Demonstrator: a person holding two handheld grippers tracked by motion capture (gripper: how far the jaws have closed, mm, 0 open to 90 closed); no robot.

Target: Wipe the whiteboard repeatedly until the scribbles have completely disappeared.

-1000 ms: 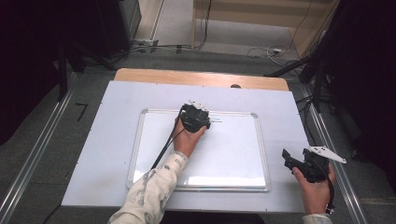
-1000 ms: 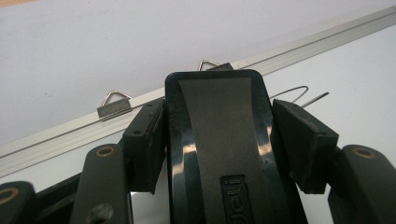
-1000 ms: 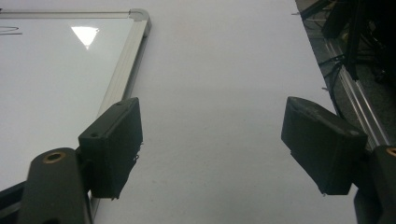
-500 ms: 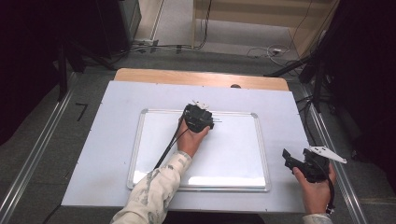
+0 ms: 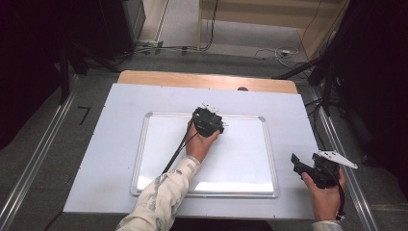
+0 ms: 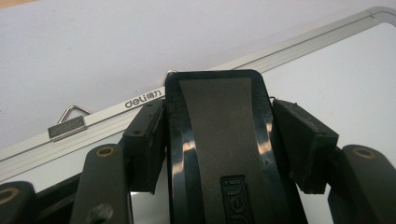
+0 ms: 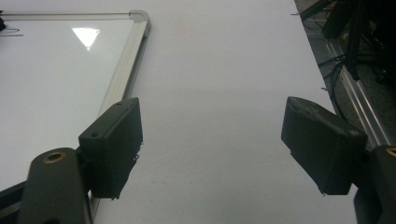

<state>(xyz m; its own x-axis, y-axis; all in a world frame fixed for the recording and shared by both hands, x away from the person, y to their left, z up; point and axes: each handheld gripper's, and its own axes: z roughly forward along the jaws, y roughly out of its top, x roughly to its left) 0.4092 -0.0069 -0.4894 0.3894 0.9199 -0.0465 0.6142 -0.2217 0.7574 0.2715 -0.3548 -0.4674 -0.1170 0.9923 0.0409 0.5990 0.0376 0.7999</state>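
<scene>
Left tongs (image 5: 209, 115) shifted the eraser (image 6: 219, 140) rightward.

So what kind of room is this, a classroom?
Probably a lab or workshop, not a classroom. A white-topped table holds a silver-framed whiteboard, loose black cables trail over the grey floor, and metal rails run alongside the table.

From high above the near side we look forward and down on the whole bench (image 5: 120, 144). Riding the left claw (image 6: 219, 135), we sit close over the whiteboard (image 6: 355, 74) and its top frame. From the right claw (image 7: 210, 149) we face along the bench, sharing that whiteboard's corner.
</scene>
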